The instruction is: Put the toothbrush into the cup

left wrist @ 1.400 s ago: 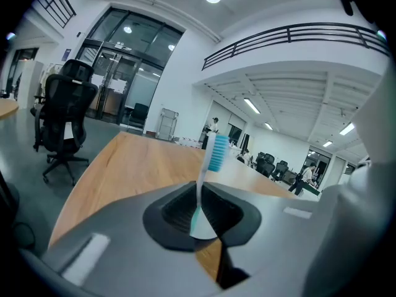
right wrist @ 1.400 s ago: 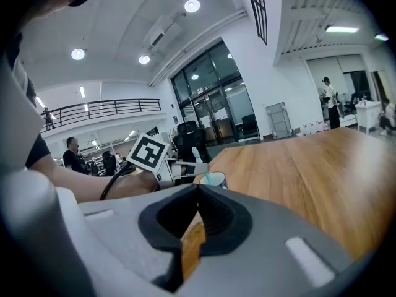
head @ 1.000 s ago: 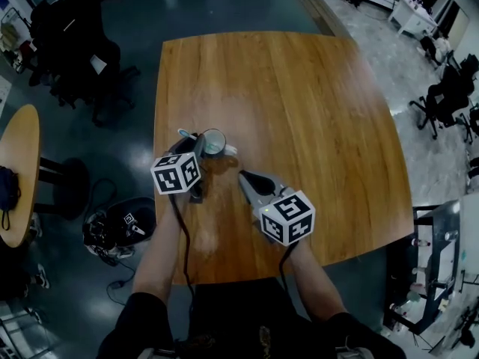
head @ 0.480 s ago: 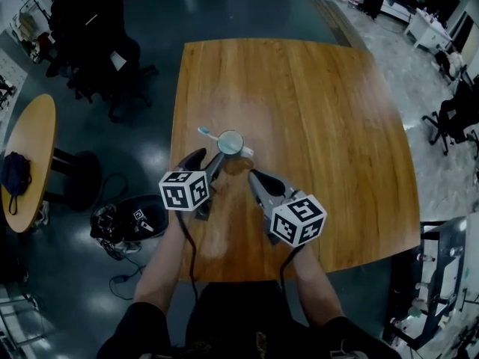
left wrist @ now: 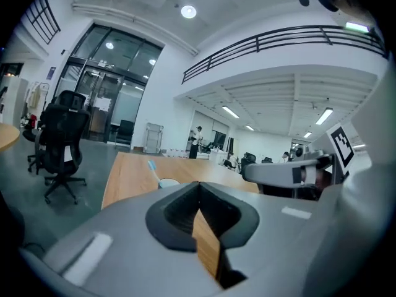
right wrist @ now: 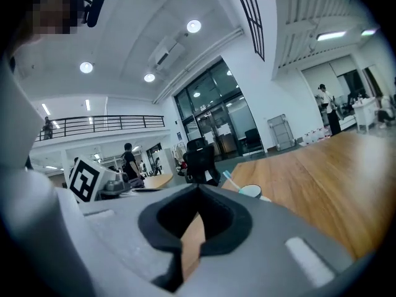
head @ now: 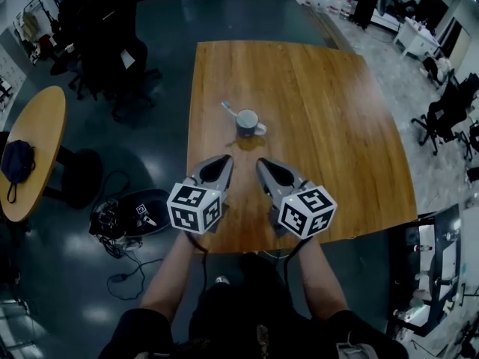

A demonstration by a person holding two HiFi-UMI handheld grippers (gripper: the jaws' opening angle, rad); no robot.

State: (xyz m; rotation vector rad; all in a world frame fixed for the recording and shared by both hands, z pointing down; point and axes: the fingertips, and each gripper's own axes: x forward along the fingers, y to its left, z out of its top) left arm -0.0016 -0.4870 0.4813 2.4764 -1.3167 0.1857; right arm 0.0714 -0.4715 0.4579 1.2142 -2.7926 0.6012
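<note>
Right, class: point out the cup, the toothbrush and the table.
cup (head: 246, 131): head view, its near side wall.
toothbrush (head: 229, 109): head view, shaft above the cup's rim.
table (head: 329, 126): head view, bare wood right of cup.

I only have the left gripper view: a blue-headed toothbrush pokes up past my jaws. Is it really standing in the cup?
Observer: Yes. In the head view the toothbrush stands inside the cup, leaning over its far-left rim.
Operator: Is the right gripper carrying anything?
Observer: No. The right gripper view shows the right gripper shut, nothing between its jaws.
Operator: Are both grippers off the cup?
Observer: Yes. The left gripper and the right one sit near the near edge of the table, apart from the cup.
</note>
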